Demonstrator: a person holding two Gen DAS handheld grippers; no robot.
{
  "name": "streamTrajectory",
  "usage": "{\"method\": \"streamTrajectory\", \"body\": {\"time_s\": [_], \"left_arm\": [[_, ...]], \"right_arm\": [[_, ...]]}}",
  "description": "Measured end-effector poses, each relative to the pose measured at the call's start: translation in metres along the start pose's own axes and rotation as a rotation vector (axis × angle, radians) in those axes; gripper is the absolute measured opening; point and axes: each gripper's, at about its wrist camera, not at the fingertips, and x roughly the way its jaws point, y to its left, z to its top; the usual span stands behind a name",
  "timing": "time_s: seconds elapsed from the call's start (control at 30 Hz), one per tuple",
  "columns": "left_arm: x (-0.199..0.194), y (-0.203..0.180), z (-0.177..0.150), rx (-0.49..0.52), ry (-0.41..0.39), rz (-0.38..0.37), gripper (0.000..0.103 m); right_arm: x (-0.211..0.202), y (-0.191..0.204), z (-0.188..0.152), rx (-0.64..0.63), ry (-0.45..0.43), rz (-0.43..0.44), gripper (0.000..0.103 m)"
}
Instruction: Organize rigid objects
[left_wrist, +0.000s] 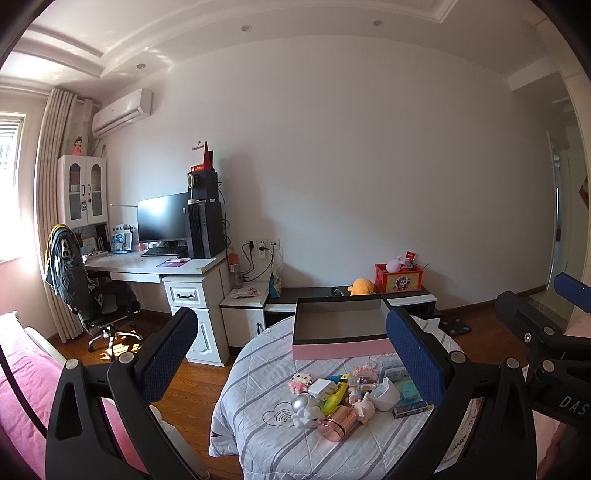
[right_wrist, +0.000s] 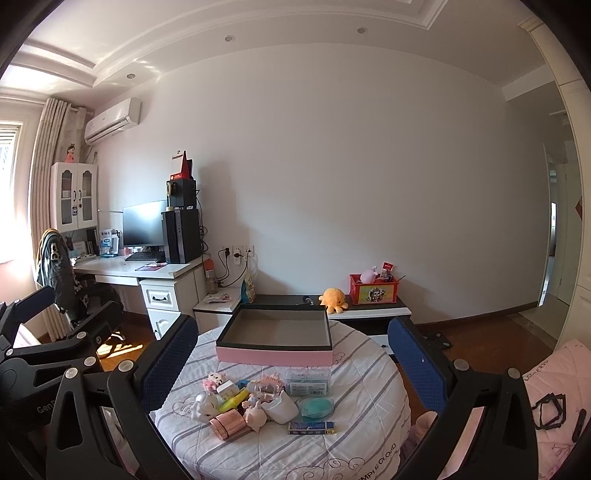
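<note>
A round table with a striped cloth carries a heap of small items: a rose-gold case, a white figurine, a white cup, a blue flat box and a teal round dish. Behind them lies an open pink box, empty. My left gripper and right gripper both hover open above the table's near side, holding nothing.
A white desk with monitor and tower stands at the left wall, an office chair beside it. A low cabinet behind the table holds an orange plush and a red box. Pink bedding lies at the right, and a pink blanket at the left.
</note>
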Motion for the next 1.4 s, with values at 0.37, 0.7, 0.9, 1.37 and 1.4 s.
{"method": "streamTrajectory", "body": {"time_s": [0.37,0.7,0.9,1.37,1.4], "left_arm": [[0.078,0.003,-0.053,-0.005,0.175,-0.022,0.103],[0.165,0.004,-0.148,0.025,0.433,-0.039,0.103],[0.182,0.011,-0.175,0.001,0.471,-0.056,0.103],[0.213,0.013,-0.205,0.044,0.55,-0.068,0.103],[0.215,0.012,-0.206,0.042,0.554,-0.067,0.103]], "right_arm": [[0.07,-0.024,-0.05,0.03,0.143,0.046,0.103],[0.15,-0.054,-0.133,0.057,0.353,0.055,0.103],[0.175,-0.066,-0.168,0.063,0.428,0.051,0.103],[0.218,-0.06,-0.202,0.041,0.541,0.049,0.103],[0.22,-0.059,-0.204,0.044,0.546,0.053,0.103]]}}
